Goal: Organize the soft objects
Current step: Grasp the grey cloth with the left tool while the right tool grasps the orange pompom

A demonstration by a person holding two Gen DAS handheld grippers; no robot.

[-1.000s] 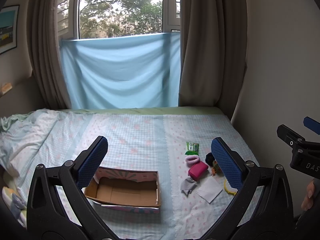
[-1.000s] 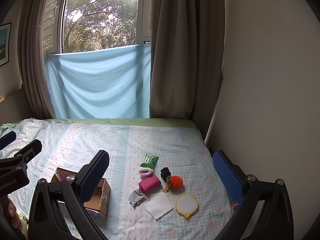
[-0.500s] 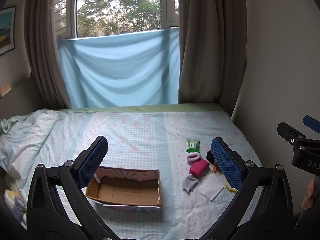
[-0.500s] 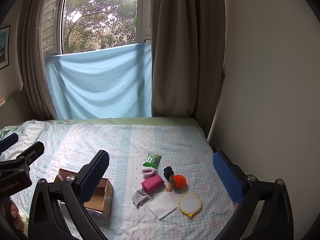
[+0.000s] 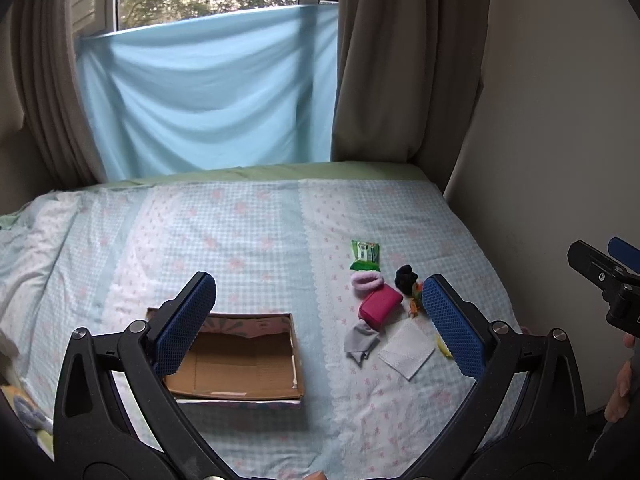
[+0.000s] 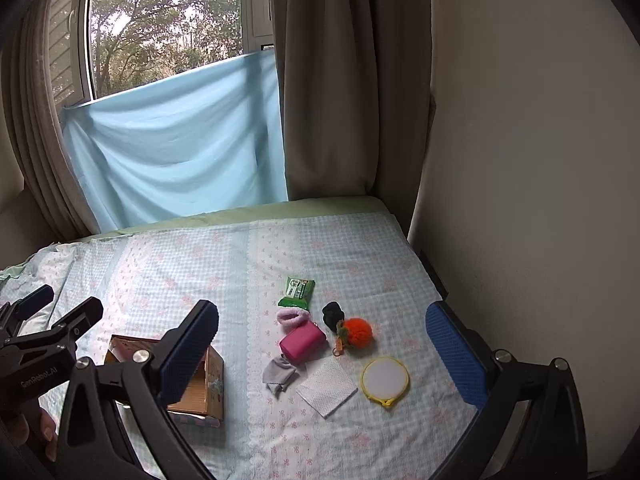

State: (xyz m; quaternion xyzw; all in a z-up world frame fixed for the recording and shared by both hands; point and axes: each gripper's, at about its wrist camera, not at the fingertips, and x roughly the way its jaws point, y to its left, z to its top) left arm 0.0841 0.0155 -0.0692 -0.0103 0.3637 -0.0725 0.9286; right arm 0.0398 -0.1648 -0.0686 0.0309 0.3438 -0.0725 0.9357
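An open cardboard box [image 5: 240, 360] lies on the bed; it also shows in the right wrist view [image 6: 200, 380]. Right of it lies a cluster: a green wipes pack [image 6: 297, 291], a pink scrunchie [image 6: 293, 316], a black soft item [image 6: 333, 315], an orange pompom [image 6: 358, 332], a magenta pouch [image 6: 302, 342], a grey cloth [image 6: 280, 374], a white tissue [image 6: 327, 386] and a yellow-rimmed round pad [image 6: 385, 378]. My left gripper [image 5: 318, 328] is open and empty above the box. My right gripper [image 6: 320, 356] is open and empty, held above the cluster.
The bed has a checked pale blue sheet [image 5: 240, 240], rumpled at the left. A wall [image 6: 520, 160] runs along the bed's right side. Curtains and a blue cloth [image 5: 208, 100] hang at the far end under the window.
Both grippers have moved forward and tilted down, so the box and the cluster sit closer and higher in both views. Both stay open.
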